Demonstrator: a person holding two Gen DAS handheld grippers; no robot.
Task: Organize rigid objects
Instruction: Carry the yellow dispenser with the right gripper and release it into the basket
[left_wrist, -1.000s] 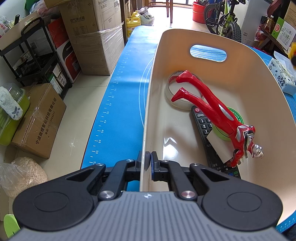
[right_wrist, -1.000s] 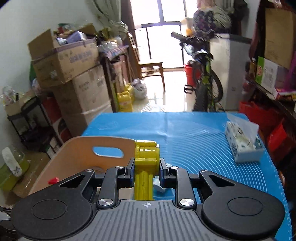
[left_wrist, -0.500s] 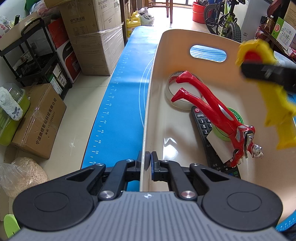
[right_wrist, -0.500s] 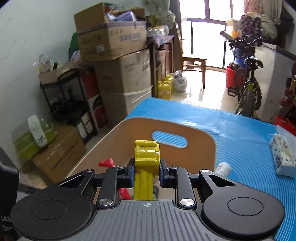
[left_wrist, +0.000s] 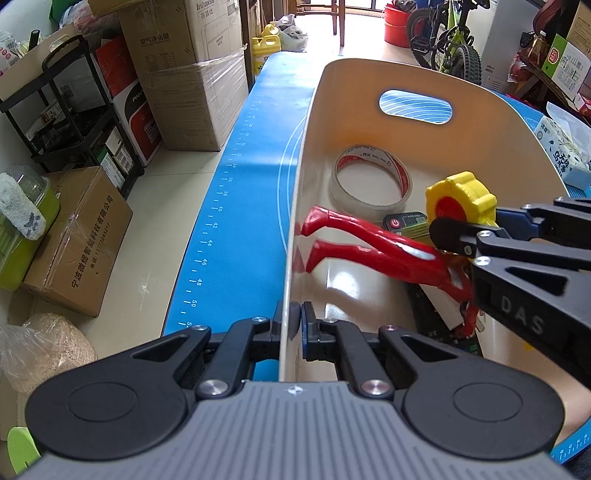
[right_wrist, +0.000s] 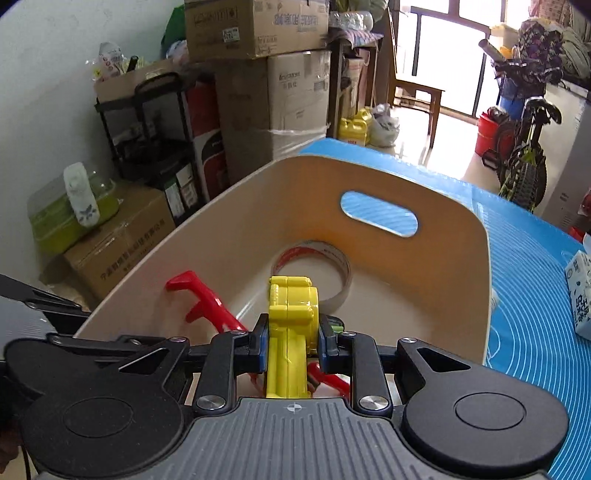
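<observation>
**Yellow toy over the bin**

Left wrist: left tongs (left_wrist: 295, 325) clamped tight on the bin (left_wrist: 291, 236) wall; figure (left_wrist: 376, 247) and tape (left_wrist: 371, 181) inside.

Right wrist: right tongs (right_wrist: 291, 347) pinch the yellow toy (right_wrist: 291, 314) above the bin (right_wrist: 484, 277).

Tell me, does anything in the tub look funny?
Only a little: the red toy figure lies sprawled across the remote control inside the tub, legs near the tape roll. Nothing looks spilled or broken.

My table wears a blue mat (left_wrist: 236, 206) marked with white lines; on it sit the beige bin (right_wrist: 484, 280) and, well apart, a tissue pack (right_wrist: 581, 295).
</observation>
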